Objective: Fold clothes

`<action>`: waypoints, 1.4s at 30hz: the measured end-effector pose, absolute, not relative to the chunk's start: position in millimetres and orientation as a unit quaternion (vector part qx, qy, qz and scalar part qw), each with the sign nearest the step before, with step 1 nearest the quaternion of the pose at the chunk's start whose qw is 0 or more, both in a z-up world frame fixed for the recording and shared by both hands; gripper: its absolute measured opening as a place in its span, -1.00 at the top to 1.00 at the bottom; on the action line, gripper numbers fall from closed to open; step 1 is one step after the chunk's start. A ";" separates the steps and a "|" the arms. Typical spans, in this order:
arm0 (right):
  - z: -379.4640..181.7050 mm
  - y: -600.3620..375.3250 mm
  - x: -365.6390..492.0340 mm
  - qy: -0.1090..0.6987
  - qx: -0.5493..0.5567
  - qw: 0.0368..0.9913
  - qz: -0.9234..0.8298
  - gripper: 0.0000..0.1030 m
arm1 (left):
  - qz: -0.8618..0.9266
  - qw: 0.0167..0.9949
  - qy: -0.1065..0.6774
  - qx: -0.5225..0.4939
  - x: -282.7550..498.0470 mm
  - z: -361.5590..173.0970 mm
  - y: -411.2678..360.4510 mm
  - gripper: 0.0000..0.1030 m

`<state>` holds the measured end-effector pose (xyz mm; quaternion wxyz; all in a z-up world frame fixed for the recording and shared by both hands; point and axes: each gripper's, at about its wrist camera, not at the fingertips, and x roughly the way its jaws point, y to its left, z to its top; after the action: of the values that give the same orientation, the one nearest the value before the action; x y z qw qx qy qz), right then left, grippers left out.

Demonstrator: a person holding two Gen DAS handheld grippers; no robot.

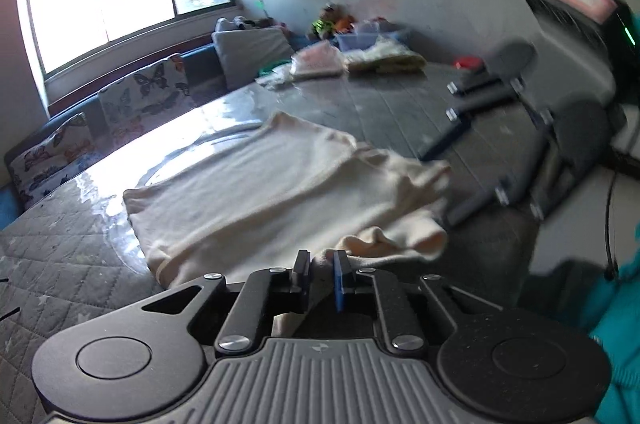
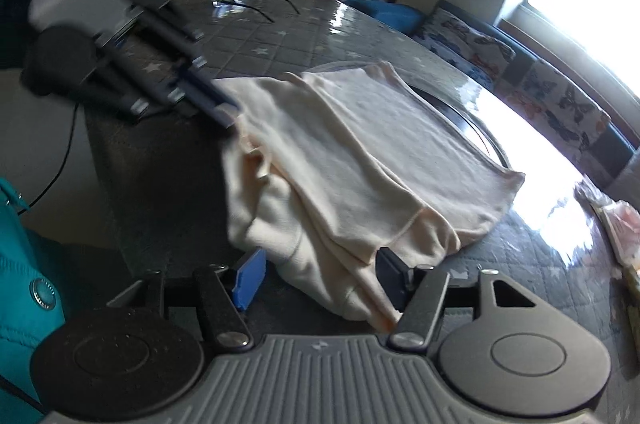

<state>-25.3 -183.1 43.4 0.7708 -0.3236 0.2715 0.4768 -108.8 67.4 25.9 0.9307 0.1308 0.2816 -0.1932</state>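
A cream garment [image 1: 272, 192] lies partly folded on the grey quilted table [image 1: 60, 264]. It also shows in the right wrist view [image 2: 360, 152]. My left gripper [image 1: 322, 274] is shut on a bunched edge of the garment at its near side. In the right wrist view that left gripper [image 2: 224, 112] grips the garment's far left corner. My right gripper [image 2: 320, 272] is open, its fingers either side of the garment's near hanging fold. In the left wrist view it [image 1: 436, 184] is blurred at the garment's right edge.
A pile of clothes and a plastic tub [image 1: 360, 52] sit at the table's far end. Glasses [image 2: 240, 0] lie on the far table corner. A butterfly-print sofa [image 2: 540, 92] runs under the window. A teal jacket [image 2: 24, 288] is at the left.
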 end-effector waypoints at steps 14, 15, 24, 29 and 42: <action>23.7 -158.1 0.2 0.258 -0.281 0.784 0.489 0.20 | -0.187 0.930 0.310 0.062 -65.4 27.1 88.7 0.74; 25.0 -157.7 5.0 0.268 -0.266 0.786 0.490 0.28 | -0.189 0.930 0.311 0.057 -65.9 26.9 90.1 0.70; 35.8 -164.7 42.1 0.324 -0.173 0.789 0.493 0.70 | -0.191 0.929 0.300 0.101 -91.9 30.3 93.9 0.10; 38.6 -165.9 41.1 0.321 -0.172 0.792 0.490 0.72 | -0.177 0.920 0.317 0.148 -94.3 16.1 93.1 0.09; 52.2 -166.2 21.4 0.284 -0.170 0.808 0.487 0.83 | -0.166 0.923 0.296 0.182 -107.2 17.0 94.3 0.87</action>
<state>21.4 -166.2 52.2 0.8084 -0.1698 0.2844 0.4866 -107.2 94.3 17.0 0.9230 0.1815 0.2958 -0.1662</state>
